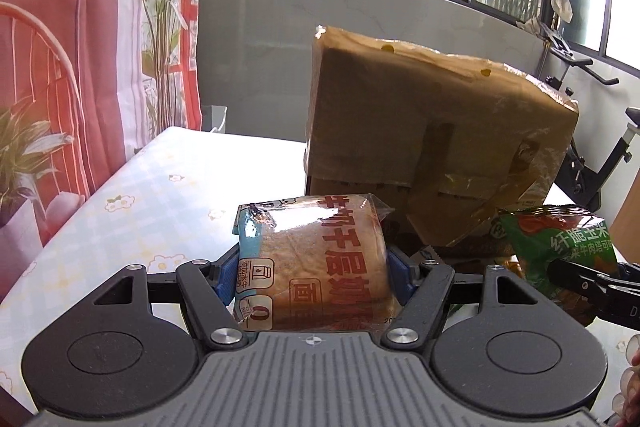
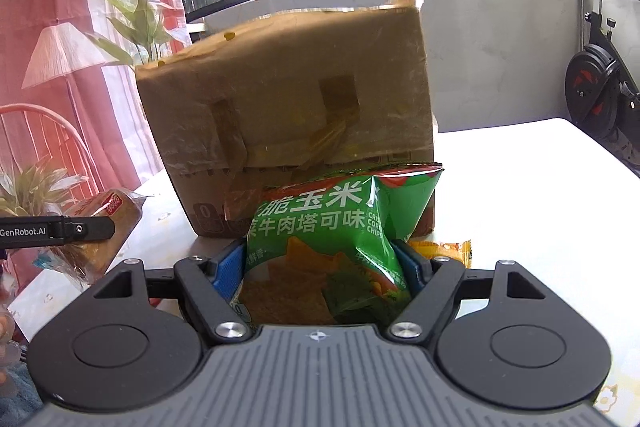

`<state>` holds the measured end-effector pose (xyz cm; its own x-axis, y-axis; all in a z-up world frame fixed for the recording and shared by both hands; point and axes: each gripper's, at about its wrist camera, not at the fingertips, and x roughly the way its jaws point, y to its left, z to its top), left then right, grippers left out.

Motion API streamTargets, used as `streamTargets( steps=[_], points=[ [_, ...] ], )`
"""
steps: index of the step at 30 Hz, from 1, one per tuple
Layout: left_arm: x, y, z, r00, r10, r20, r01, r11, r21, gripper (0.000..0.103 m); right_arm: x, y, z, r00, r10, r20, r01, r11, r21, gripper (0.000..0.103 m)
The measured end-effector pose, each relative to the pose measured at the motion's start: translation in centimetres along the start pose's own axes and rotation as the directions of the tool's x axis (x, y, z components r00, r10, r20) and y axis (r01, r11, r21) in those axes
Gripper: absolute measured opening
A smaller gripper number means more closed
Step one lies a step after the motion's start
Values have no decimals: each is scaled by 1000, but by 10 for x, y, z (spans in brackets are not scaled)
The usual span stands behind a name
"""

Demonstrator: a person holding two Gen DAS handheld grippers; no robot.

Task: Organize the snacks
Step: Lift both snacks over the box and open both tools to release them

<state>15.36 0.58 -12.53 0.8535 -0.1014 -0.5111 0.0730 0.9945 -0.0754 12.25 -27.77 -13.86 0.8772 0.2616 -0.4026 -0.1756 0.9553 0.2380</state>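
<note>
My left gripper (image 1: 312, 267) is shut on a clear-wrapped bread pack (image 1: 316, 259) with red lettering and a blue end, held above the table. My right gripper (image 2: 320, 259) is shut on a green corn chips bag (image 2: 340, 227). A taped brown cardboard box (image 1: 432, 131) stands just ahead of both grippers, its side facing me, and appears as the cardboard box (image 2: 288, 115) in the right wrist view. The chips bag (image 1: 560, 247) shows at the right edge of the left view. The bread pack (image 2: 104, 227) and left gripper arm show at the left of the right view.
A table (image 1: 132, 203) with a pale flowered cloth lies under everything. An orange snack packet (image 2: 444, 251) lies by the box's foot. A red patterned curtain (image 1: 80, 47) hangs at left, an exercise bike (image 2: 600, 87) stands at right, windows behind.
</note>
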Motion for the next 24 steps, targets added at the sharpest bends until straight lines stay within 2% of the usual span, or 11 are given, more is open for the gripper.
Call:
streamTargets(
  steps=[8,14,18,21,24],
  points=[
    [-15,3,58,990,-32,135,34,999,-9,73,-26,-1,46,989,20,144,-15,999,-39,77],
    [-12,-20,110,970,-84,229,73,996,57,73,-24,1,105,969,42,244,-23,997,-80,77],
    [3,-42,138,958,-108,265,80,990,112,73,-6,5,144,960,63,274,-23,989,-147,77],
    [22,-59,156,959,-120,258,86,986,142,73,19,6,167,961,44,271,12,979,-202,77],
    [52,-68,173,972,-116,203,93,988,120,73,51,5,186,970,-2,241,59,972,-228,77]
  ],
)
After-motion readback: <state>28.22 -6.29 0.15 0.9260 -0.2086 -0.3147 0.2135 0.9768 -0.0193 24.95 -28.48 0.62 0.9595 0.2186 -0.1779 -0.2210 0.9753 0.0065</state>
